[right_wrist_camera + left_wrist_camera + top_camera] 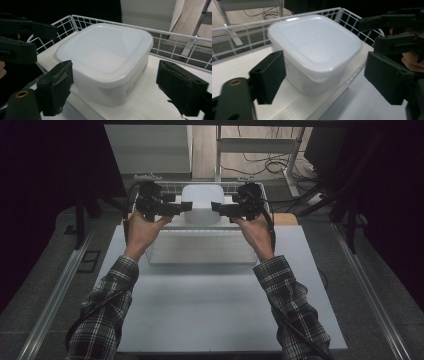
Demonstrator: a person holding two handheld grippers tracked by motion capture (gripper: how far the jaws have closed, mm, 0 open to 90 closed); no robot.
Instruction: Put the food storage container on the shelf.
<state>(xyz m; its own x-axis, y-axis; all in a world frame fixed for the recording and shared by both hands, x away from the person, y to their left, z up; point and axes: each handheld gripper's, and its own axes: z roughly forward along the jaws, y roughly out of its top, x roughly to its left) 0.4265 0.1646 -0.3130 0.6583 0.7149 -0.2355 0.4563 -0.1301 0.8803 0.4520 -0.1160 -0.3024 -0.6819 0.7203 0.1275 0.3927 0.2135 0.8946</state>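
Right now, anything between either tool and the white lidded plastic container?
Nothing visible. The left tool and right tool flank the white lidded square plastic container with jaws open, clear gaps either side. The white wire basket rims only its far sides.

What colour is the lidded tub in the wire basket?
White. The tub shows best in the right gripper view, sitting in the white wire basket.

No readable text, faint illegible print on the white container's (105,62) side wall
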